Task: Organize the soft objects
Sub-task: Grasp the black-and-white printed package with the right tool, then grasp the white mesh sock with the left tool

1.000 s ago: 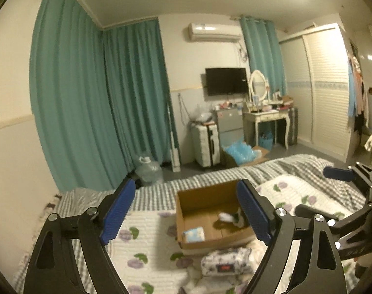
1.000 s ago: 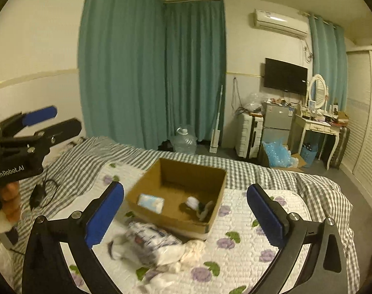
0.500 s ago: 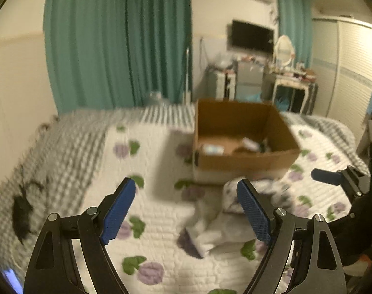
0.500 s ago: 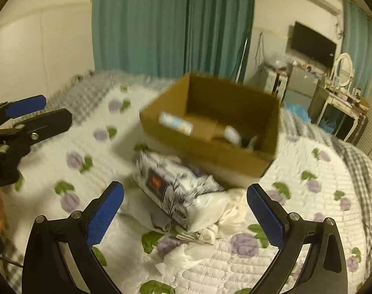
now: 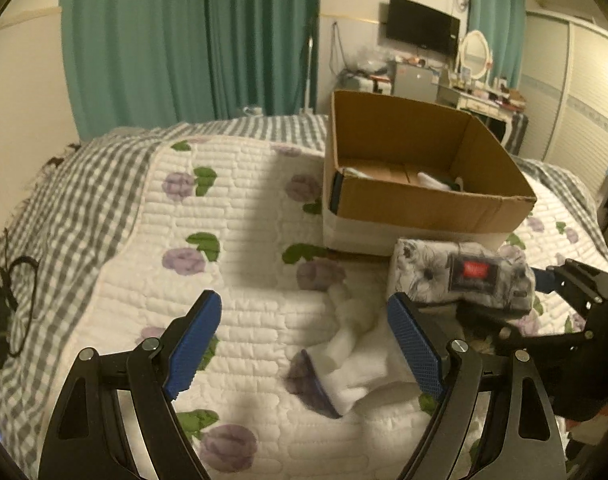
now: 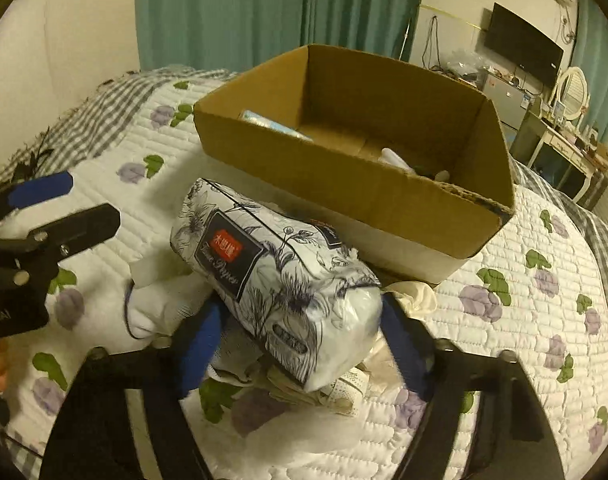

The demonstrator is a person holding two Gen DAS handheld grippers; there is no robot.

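A floral tissue pack (image 6: 280,280) with a red label lies on a pile of white cloths (image 6: 160,300) in front of an open cardboard box (image 6: 344,184). My right gripper (image 6: 300,344) is open, its jaws on either side of the pack's near end, not closed on it. The pack also shows in the left wrist view (image 5: 460,276), with the box (image 5: 424,200) behind it. My left gripper (image 5: 304,348) is open and empty, low over the quilt, with a white cloth (image 5: 356,364) between its fingers. Small items lie inside the box.
The quilted floral bedspread (image 5: 224,240) covers the bed, with a checked blanket (image 5: 76,192) at its left edge. A black cable (image 5: 8,312) lies at the far left. Teal curtains, a dresser and a wardrobe stand beyond the bed.
Both grippers have dropped from a high view of the room down to the bed. The right gripper has moved in around the tissue pack; the left has come over the white cloth.
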